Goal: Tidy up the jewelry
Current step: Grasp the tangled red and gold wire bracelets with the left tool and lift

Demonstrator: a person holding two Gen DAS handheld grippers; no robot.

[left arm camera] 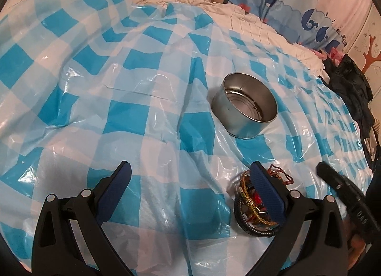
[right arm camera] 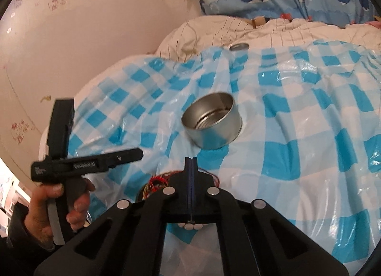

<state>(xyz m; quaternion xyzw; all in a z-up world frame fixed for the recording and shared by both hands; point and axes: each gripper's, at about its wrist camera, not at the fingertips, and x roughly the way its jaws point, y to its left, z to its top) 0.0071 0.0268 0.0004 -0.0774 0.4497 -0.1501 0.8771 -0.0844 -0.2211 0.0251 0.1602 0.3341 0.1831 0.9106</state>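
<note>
At five o'clock of the tin (left arm camera: 245, 107), the jewelry heap (left arm camera: 254, 199) is lying beside the left claw (left arm camera: 190, 180) — gaping, empty — while the right claw (right arm camera: 191, 164) is hovering pressed together.

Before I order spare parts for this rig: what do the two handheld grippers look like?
Both are black plastic. The left gripper has two angled fingers faced with textured blue pads and round silver pins at the joints. The right gripper is built the same. In the right wrist view the left one shows a pistol handle with small white lettering.
</note>
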